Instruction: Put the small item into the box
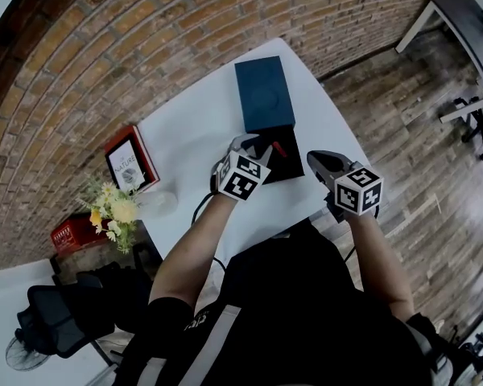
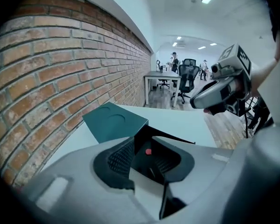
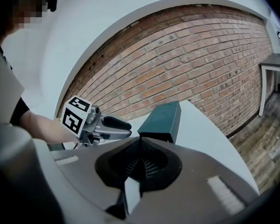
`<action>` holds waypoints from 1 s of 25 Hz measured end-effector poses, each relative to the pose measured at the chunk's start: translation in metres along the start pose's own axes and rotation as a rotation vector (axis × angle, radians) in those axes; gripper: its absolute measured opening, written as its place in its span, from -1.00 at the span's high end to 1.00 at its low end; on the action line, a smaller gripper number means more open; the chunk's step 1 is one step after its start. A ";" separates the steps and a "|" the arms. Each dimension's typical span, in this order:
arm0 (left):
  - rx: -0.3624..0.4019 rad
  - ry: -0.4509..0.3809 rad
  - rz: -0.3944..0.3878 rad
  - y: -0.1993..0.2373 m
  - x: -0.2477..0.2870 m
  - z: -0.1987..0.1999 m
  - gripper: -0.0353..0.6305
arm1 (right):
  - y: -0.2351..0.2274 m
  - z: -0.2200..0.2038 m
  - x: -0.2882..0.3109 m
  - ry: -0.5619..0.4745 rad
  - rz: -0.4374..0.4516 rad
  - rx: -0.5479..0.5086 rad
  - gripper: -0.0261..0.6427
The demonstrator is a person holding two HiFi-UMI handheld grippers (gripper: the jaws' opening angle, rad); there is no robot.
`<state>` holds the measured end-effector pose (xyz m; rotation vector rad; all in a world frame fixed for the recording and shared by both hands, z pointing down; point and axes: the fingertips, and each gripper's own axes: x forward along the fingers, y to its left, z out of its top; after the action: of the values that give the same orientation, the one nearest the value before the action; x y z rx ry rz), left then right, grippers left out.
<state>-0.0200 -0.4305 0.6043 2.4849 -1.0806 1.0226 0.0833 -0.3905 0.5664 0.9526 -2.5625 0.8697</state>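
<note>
Left gripper [image 2: 147,158] spread, red item [image 2: 148,151] in box [image 1: 290,167] just beyond its tips. Drop looks done; next, back off. Right gripper [image 3: 140,164] pressed together, empty

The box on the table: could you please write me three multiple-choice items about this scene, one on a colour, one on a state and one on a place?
1. The lid is:
A. red
B. dark teal
C. white

2. The left gripper is:
A. shut on the lid
B. open
C. shut on the red item

3. The red item lies:
A. on the lid
B. on the floor
C. in the black box

Answers:
1 B: the lid shows dark teal in the head view.
2 B: the jaws stand apart with nothing pressed between them.
3 C: the left gripper view shows it inside the black box, past the open jaws.
</note>
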 end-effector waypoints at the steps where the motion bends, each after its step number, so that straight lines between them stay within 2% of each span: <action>1: -0.017 -0.016 0.003 0.001 -0.008 0.000 0.55 | 0.005 0.001 0.001 -0.001 0.001 -0.009 0.91; 9: -0.111 -0.124 0.061 0.010 -0.077 -0.013 0.65 | 0.058 0.010 0.001 -0.058 0.001 -0.076 0.92; 13: -0.125 -0.194 0.067 0.012 -0.114 -0.015 0.76 | 0.088 0.018 -0.002 -0.125 -0.001 -0.113 0.92; 19: -0.148 -0.261 0.078 0.013 -0.155 -0.024 0.85 | 0.122 0.029 -0.016 -0.171 -0.041 -0.191 0.92; 25: -0.202 -0.310 0.090 0.018 -0.177 -0.021 0.87 | 0.136 0.045 -0.035 -0.197 -0.055 -0.236 0.92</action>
<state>-0.1282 -0.3367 0.4968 2.4978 -1.3223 0.5260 0.0175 -0.3190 0.4556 1.0755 -2.7108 0.4644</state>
